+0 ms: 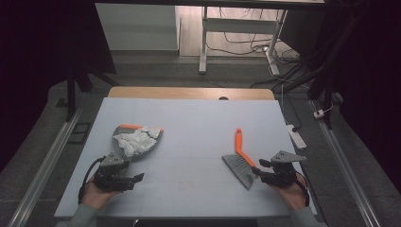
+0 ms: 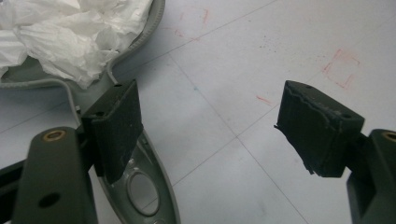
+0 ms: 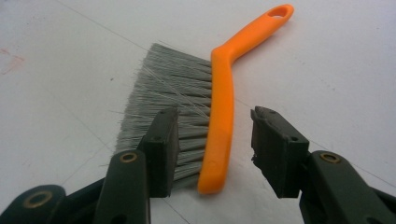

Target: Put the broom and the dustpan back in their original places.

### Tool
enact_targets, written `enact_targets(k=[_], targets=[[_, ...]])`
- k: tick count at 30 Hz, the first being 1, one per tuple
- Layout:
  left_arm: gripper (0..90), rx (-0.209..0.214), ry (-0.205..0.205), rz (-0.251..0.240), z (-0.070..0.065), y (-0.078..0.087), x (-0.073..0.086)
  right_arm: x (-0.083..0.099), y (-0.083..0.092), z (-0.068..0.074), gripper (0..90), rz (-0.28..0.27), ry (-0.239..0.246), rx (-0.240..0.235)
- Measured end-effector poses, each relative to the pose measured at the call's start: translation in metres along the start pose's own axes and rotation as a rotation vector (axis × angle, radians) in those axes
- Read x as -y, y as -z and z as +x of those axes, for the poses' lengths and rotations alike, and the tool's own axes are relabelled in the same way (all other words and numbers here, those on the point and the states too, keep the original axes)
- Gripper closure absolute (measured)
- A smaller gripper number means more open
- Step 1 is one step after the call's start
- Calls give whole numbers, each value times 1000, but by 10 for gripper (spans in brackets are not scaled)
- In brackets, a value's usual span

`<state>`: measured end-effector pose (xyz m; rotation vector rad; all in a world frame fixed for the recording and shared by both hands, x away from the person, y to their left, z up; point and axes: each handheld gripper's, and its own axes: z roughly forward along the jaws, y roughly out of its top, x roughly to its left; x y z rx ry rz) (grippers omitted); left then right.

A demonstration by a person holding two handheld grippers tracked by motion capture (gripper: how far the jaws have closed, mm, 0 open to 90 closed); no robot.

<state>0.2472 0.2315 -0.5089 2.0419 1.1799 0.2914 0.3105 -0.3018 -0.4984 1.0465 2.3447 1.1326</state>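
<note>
A grey dustpan (image 1: 137, 142) lies on the left half of the pale desk (image 1: 198, 118), its pan piled with crumpled white paper (image 1: 135, 140) and an orange edge showing along its far rim. Its grey handle points toward the near side, where the left tool (image 1: 137, 178) hovers just beside it. In the left gripper view the jaws stand wide apart with nothing pressed between them; one black pad (image 2: 116, 126) sits over the handle's end with its oval hanging hole, the other is over bare desk, so the tool is released and holds nothing.

On the right half of the desk lies a hand brush (image 1: 240, 158) with an orange handle reaching toward the far side and grey bristles fanned to the left and near. The right tool (image 1: 257, 169) is at the brush's near end. In the right gripper view its jaws are parted on either side of the orange back of the brush (image 3: 222, 116), one over the bristles, one over bare desk; neither pad presses on it, so this tool is released too. The brush rests flat on the desk, well apart from the dustpan.
</note>
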Motion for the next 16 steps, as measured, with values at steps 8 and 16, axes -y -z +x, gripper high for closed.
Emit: enact_targets(k=[8, 16], targets=[[230, 1, 1, 1, 0, 0, 0, -1, -1, 3, 517, 6, 14, -7], [230, 1, 2, 2, 1, -1, 0, -1, 1, 2, 517, -4, 8, -7]])
